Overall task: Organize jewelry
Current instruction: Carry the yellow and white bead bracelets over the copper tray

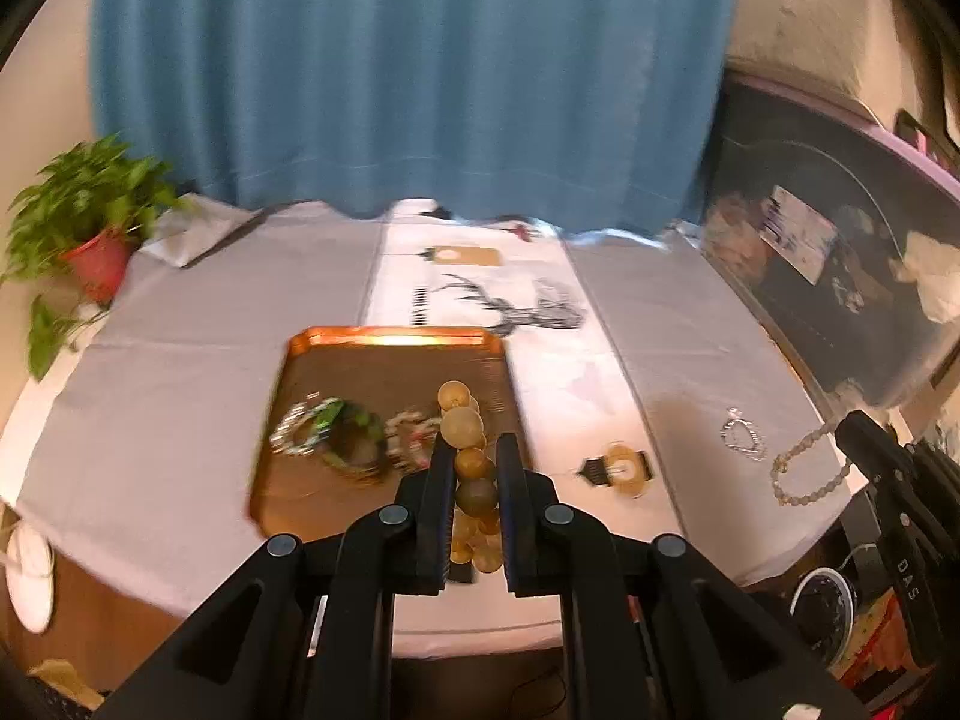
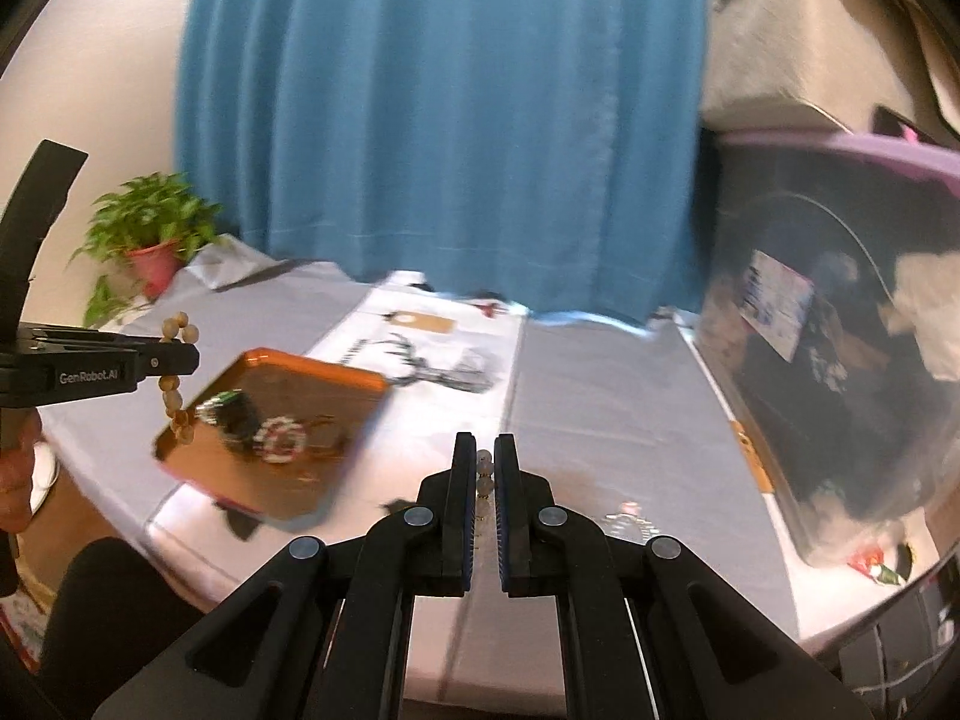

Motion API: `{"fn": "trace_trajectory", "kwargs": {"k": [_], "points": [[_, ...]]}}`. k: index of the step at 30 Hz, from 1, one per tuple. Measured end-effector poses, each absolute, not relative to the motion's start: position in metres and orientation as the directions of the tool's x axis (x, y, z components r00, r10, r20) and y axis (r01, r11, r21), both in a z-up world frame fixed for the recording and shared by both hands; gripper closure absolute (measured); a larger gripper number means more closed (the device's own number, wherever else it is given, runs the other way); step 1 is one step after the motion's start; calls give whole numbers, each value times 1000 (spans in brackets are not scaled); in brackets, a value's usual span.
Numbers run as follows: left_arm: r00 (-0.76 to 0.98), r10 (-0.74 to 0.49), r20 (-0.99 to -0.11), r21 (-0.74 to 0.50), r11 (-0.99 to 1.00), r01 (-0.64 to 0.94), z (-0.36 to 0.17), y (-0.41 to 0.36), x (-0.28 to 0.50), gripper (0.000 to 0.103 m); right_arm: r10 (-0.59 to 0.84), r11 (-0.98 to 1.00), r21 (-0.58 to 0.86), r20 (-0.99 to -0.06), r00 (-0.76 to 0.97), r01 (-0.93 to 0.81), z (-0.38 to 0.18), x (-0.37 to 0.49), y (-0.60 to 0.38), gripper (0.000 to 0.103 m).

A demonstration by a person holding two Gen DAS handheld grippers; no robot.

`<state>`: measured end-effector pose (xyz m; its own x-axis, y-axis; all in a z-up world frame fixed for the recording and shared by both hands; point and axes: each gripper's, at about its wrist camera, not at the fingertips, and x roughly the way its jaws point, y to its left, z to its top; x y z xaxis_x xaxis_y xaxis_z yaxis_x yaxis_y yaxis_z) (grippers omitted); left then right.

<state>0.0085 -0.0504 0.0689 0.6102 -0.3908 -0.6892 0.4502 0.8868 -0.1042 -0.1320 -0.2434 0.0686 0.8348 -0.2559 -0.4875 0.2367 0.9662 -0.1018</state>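
Note:
My left gripper (image 1: 474, 450) is shut on an amber bead bracelet (image 1: 467, 429) and holds it in the air over the right part of the copper tray (image 1: 312, 498). From the right wrist view the left gripper (image 2: 180, 359) shows with the amber beads (image 2: 177, 399) hanging from it above the tray (image 2: 198, 462). In the tray lie a green bracelet (image 1: 345, 438) and a red-and-white bead bracelet (image 1: 411, 438). My right gripper (image 2: 485, 450) is shut on a pale bead bracelet (image 2: 485, 471), which also shows in the left wrist view (image 1: 804, 471), above the cloth.
A silver pendant (image 1: 744, 435) and a yellow ring-shaped piece (image 1: 624, 468) lie on the grey and white tablecloth (image 1: 180, 372), right of the tray. A potted plant (image 1: 90, 222) stands at the far left. A dark storage bin (image 2: 840, 360) lines the right side. A blue curtain (image 1: 408, 72) hangs behind.

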Motion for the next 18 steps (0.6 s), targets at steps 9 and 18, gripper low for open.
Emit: {"fn": "trace_trajectory", "kwargs": {"k": [9, 18], "points": [[647, -318, -693, -91, 929, 359, 59, 15, 12, 92, -166, 986, -107, -493, 854, 130, 71, -113, -171, 97], [659, -279, -698, -87, 947, 309, 50, 46, 35, 92, -95, 993, -102, -501, 860, 50, 70, -75, -131, 97]]}}
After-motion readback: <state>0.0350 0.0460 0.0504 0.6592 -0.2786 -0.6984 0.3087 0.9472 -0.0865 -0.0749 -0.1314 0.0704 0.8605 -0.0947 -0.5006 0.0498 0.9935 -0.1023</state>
